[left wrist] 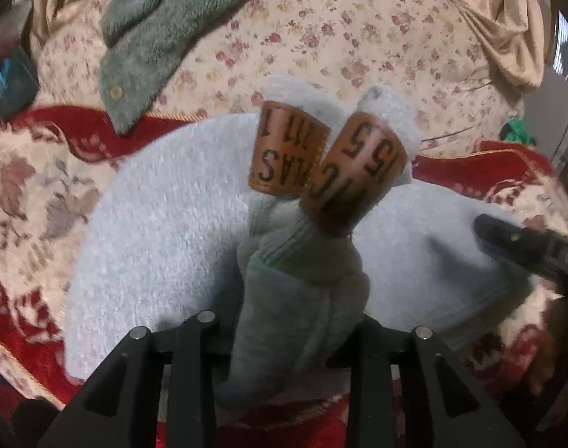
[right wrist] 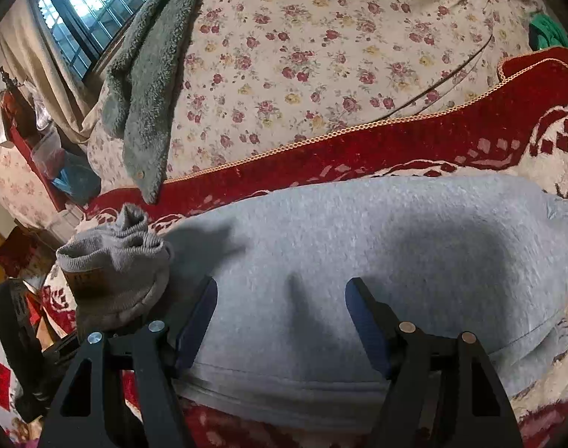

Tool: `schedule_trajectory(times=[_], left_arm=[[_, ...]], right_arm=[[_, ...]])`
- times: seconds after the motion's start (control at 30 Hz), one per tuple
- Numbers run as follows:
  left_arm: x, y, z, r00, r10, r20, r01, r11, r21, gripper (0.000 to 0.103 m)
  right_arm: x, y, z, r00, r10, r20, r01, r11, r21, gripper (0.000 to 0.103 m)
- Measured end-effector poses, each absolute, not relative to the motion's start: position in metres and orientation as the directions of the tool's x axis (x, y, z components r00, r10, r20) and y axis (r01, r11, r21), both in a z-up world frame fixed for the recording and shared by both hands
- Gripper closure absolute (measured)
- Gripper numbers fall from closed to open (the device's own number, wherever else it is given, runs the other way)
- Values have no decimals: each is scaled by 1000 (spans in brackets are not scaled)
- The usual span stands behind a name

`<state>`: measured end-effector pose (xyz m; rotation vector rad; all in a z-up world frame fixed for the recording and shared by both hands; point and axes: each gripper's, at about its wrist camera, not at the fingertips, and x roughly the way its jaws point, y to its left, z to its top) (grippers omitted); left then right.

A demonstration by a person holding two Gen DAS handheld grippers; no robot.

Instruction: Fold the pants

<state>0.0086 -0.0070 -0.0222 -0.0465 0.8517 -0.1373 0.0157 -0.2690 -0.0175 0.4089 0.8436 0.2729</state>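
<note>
Grey pants (right wrist: 358,246) lie flat on the red-patterned bed cover (right wrist: 433,138), right under the right claw (right wrist: 282,321), which is released, fingers spread over the fabric. Left claw (left wrist: 284,339) is clenched on the bunched cuff end (left wrist: 298,283), brown leather label (left wrist: 287,149) standing ahead of it. Judged step: carrying the legs over for a fold. Next: lay the cuffs onto the spread cloth, align edges.

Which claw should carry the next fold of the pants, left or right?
Probably left: the left claw is already shut on the bunched cuff end of the grey pants. The right claw is open, hovering over the flat part.
</note>
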Motion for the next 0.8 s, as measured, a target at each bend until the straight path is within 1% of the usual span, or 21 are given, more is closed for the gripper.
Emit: schedule_trajectory(times=[0.07, 0.13, 0.23, 0.3, 0.33, 0.4, 0.43, 0.47, 0.5, 0.57, 0.6, 0.67, 0.73, 0.8], left_arm=[[16, -14, -25, 647, -97, -757, 85, 995, -55, 66], [19, -21, -32, 638, -37, -769, 74, 997, 13, 57], [14, -33, -43, 620, 33, -784, 79, 991, 104, 57], [3, -47, -48, 657, 101, -747, 80, 976, 203, 57], [-1, -52, -50, 678, 125, -725, 78, 968, 240, 55], [-6, -61, -57, 710, 164, -685, 76, 949, 307, 46], [-6, -64, -60, 714, 155, -683, 93, 946, 311, 25], [-6, -67, -62, 716, 125, -687, 123, 946, 300, 0], [-8, -72, -64, 723, 104, -683, 148, 942, 300, 0], [-16, -82, -64, 750, 110, -653, 166, 923, 346, 0], [-21, -85, -62, 759, 93, -644, 186, 918, 351, 0], [-27, -81, -57, 747, 38, -664, 226, 924, 308, 0], [-35, -71, -49, 735, -9, -678, 256, 930, 264, 0], [-47, -53, -37, 742, -63, -667, 272, 938, 214, 0]], right_arm=[[16, -268, -12, 633, 438, -638, -94, 862, 498, 27], [19, -264, -5, 626, 477, -617, -117, 840, 530, 27], [29, -250, 9, 607, 515, -605, -175, 830, 530, 27], [41, -232, 21, 597, 521, -610, -232, 840, 490, 26], [46, -224, 25, 585, 532, -613, -259, 838, 480, 25], [65, -198, 27, 525, 569, -633, -340, 822, 457, 25], [70, -190, 27, 509, 574, -641, -361, 819, 447, 25], [81, -175, 25, 478, 583, -658, -395, 811, 432, 25], [89, -167, 23, 456, 589, -667, -411, 804, 429, 25], [102, -156, 20, 421, 601, -680, -425, 793, 437, 25], [107, -150, 18, 398, 613, -683, -439, 781, 445, 25], [114, -142, 14, 348, 629, -695, -478, 757, 446, 25], [115, -140, 5, 307, 601, -738, -514, 757, 403, 25], [113, -149, -4, 332, 535, -777, -527, 788, 317, 25]])
